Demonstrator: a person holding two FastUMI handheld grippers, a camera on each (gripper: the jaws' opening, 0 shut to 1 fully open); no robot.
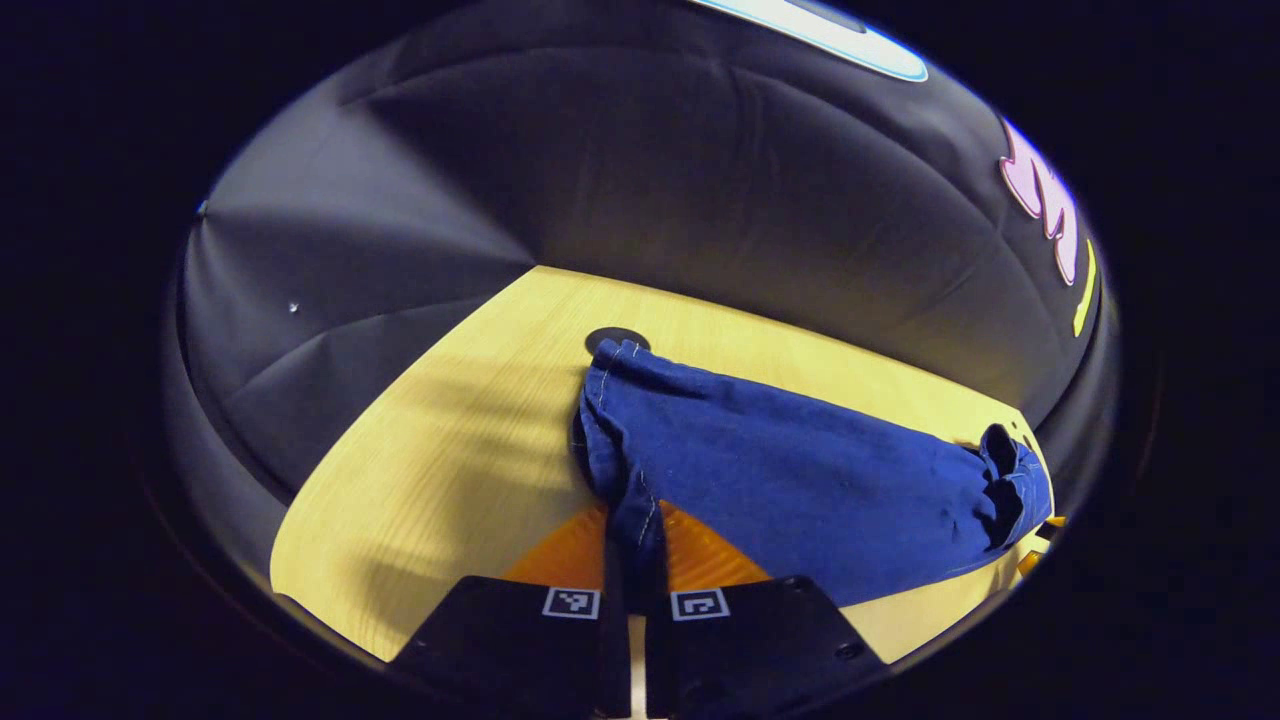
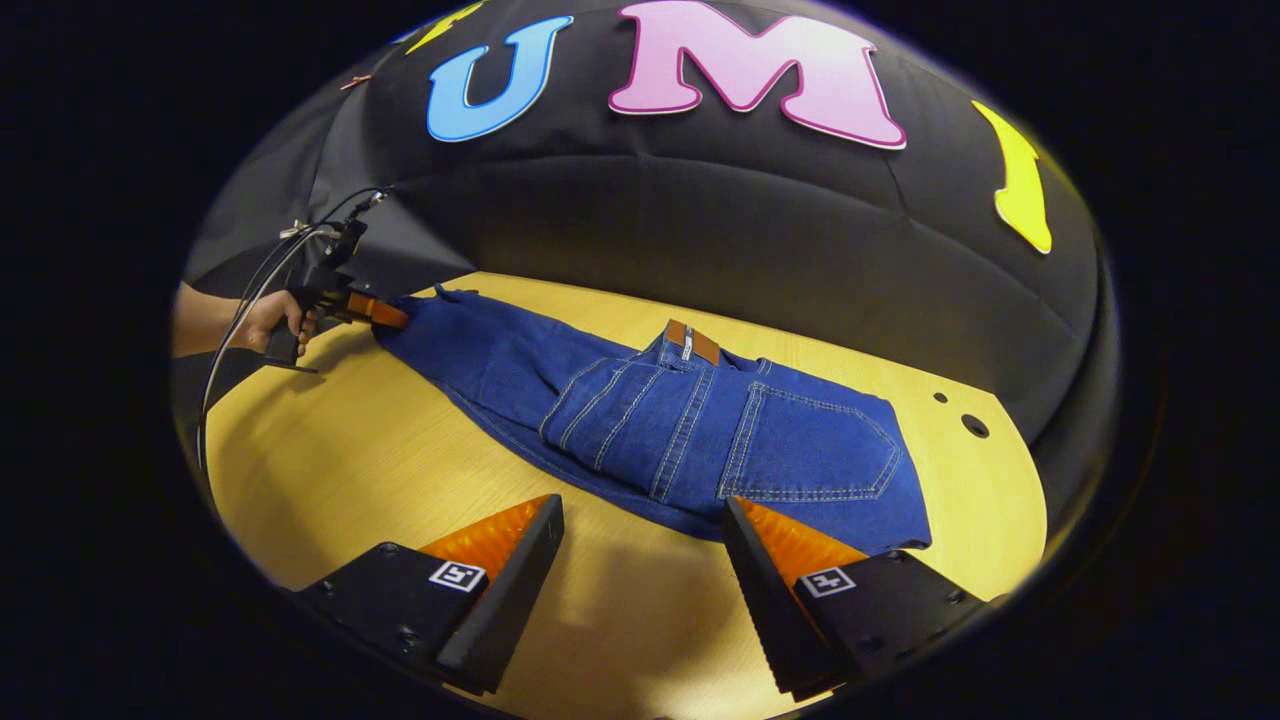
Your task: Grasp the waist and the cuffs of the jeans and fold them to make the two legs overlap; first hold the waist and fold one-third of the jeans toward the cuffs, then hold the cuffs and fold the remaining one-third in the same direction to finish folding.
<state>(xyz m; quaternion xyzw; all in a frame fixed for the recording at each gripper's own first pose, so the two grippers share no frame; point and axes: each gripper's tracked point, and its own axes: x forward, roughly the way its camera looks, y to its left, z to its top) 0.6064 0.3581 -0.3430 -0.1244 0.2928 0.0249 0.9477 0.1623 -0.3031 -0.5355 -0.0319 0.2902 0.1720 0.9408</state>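
While the left claw pinches the cuff end of the jeans, the right claw hangs wide open and empty, just short of the waist at its 12 o'clock. Best to bite both layers squarely. Dark denim lies flattened along the surface, pockets up.

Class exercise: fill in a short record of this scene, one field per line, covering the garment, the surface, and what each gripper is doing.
Garment: jeans, lying flat, back pockets up
Surface: wooden table
Left gripper: shut on the jeans' cuff end
Right gripper: open, near the waist end, holding nothing
Hand: holds the left gripper at the far end of the jeans
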